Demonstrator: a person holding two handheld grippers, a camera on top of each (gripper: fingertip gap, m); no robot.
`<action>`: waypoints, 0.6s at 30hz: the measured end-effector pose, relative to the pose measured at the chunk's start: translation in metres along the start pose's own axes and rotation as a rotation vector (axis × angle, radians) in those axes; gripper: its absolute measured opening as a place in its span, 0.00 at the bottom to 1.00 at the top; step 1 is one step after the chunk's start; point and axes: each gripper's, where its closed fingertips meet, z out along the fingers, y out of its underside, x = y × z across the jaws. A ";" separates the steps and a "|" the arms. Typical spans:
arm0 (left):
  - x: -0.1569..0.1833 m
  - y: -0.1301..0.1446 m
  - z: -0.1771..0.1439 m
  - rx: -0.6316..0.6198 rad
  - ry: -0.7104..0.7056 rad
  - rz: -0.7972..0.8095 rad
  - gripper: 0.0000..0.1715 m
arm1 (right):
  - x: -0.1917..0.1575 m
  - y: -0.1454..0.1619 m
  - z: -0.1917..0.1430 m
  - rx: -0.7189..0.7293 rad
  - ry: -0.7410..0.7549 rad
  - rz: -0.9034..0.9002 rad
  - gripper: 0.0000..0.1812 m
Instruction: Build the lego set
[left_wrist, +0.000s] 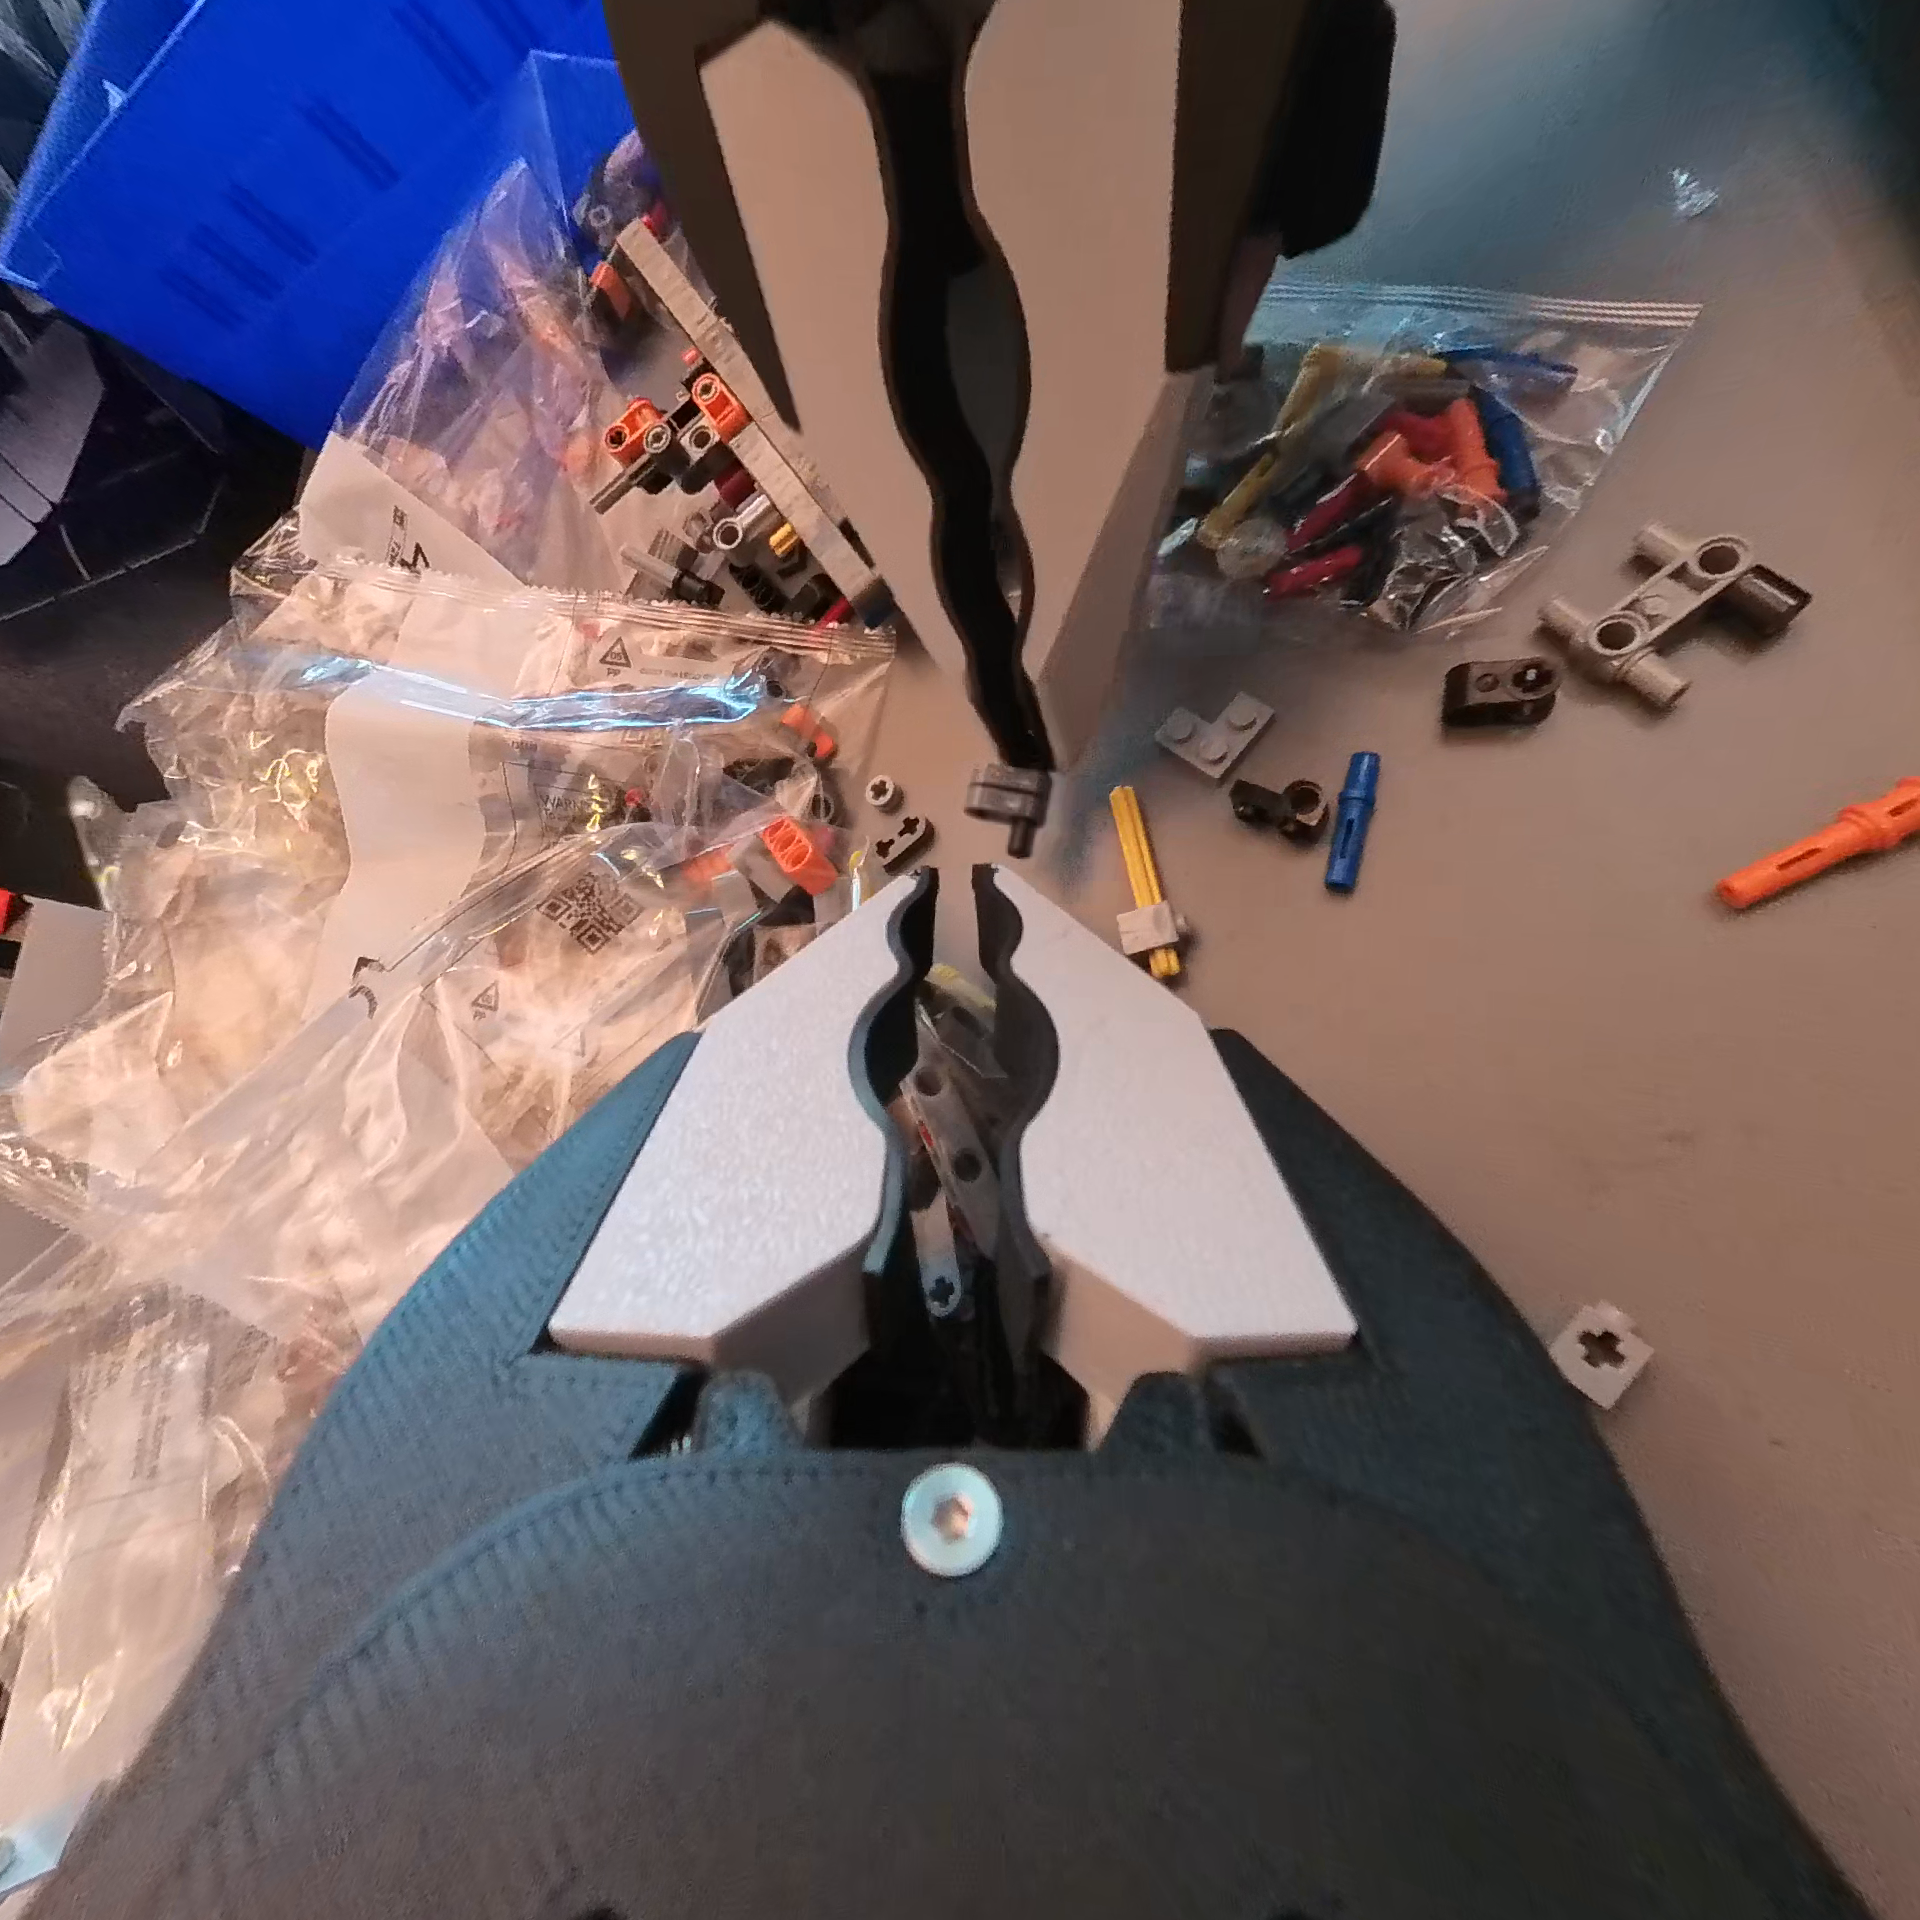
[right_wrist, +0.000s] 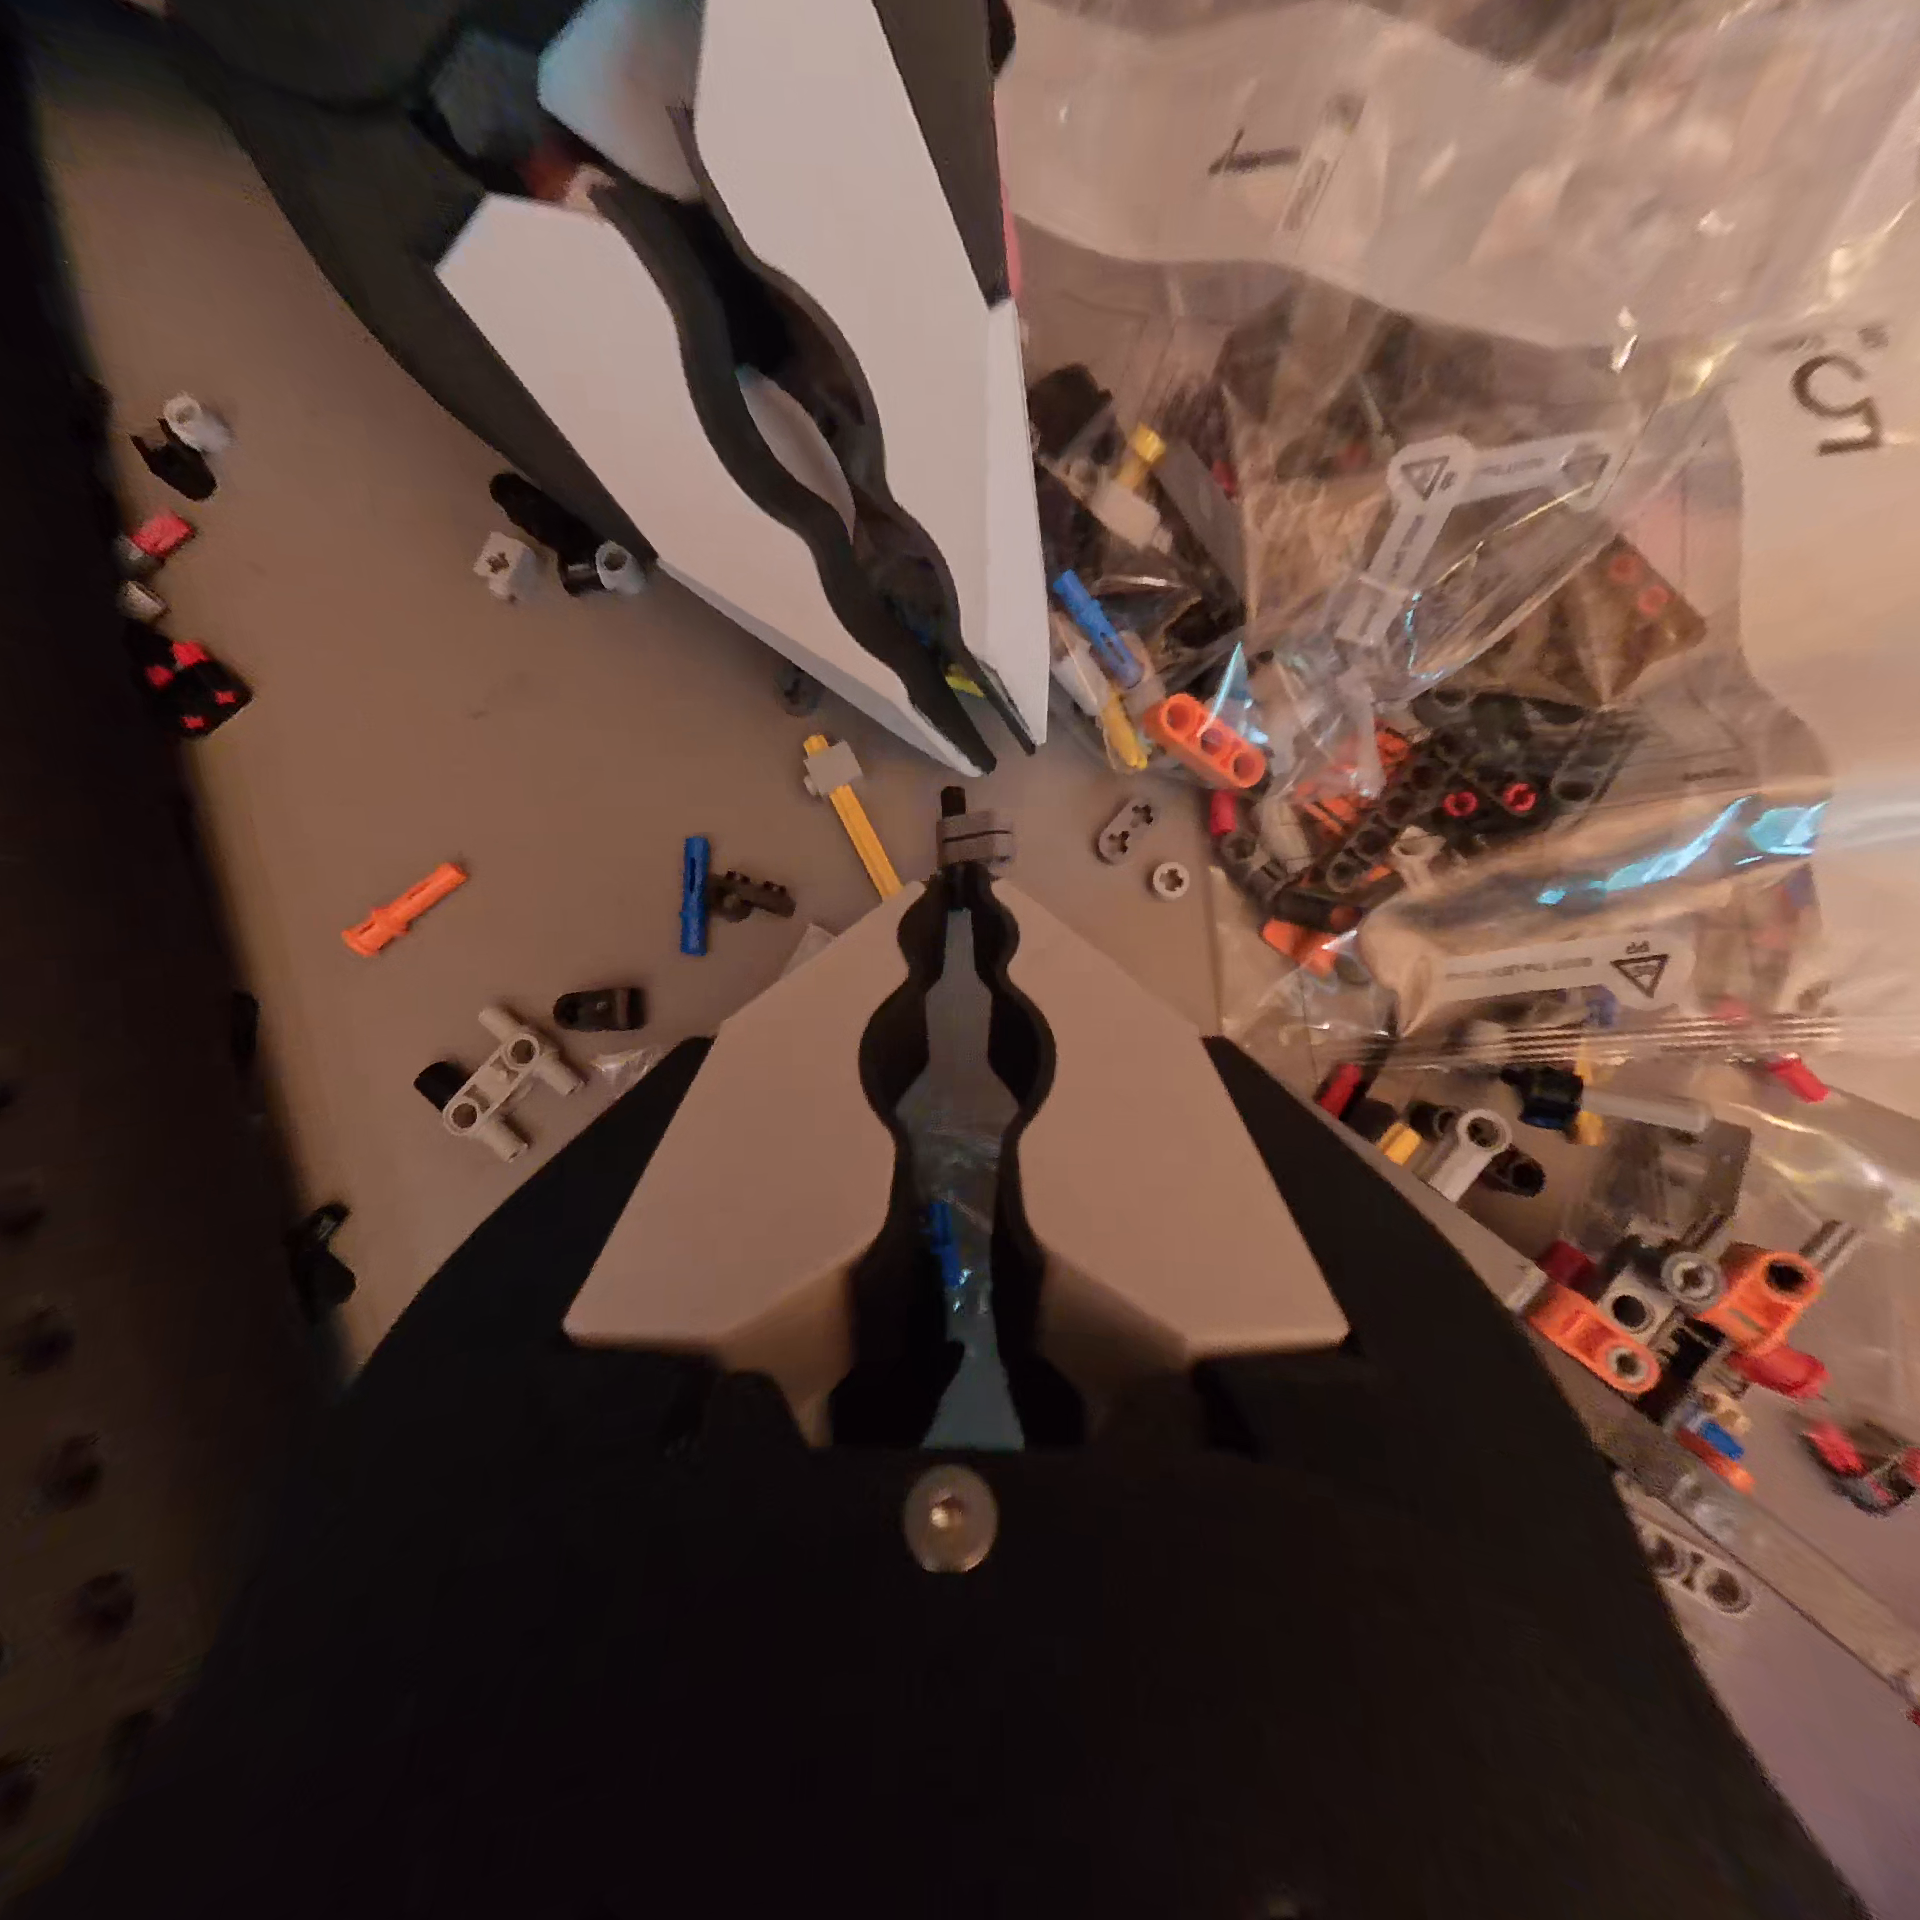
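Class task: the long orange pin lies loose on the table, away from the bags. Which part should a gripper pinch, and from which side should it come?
Pinch the orange pin across its slim shaft near the middle, coming straight down from above. It lies flat on the grey table with bare surface on both long sides, so the fingers can straddle it crosswise. Its nearest neighbour, the blue pin, probably stays clear.

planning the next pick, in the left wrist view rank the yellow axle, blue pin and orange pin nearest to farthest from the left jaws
From the left gripper:
1. yellow axle, just right of the jaws, with a grey connector on it
2. blue pin, farther right on the table
3. orange pin, at the right edge
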 end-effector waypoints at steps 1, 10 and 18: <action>0.000 0.000 0.000 0.001 0.000 0.001 0.04 | 0.000 -0.003 -0.002 0.014 0.004 -0.012 0.01; -0.001 -0.007 -0.003 0.030 -0.037 0.063 0.16 | -0.016 -0.021 -0.014 0.145 -0.129 0.042 0.01; 0.004 -0.014 -0.003 0.053 -0.033 0.100 0.14 | -0.016 -0.018 -0.013 0.135 -0.132 0.036 0.01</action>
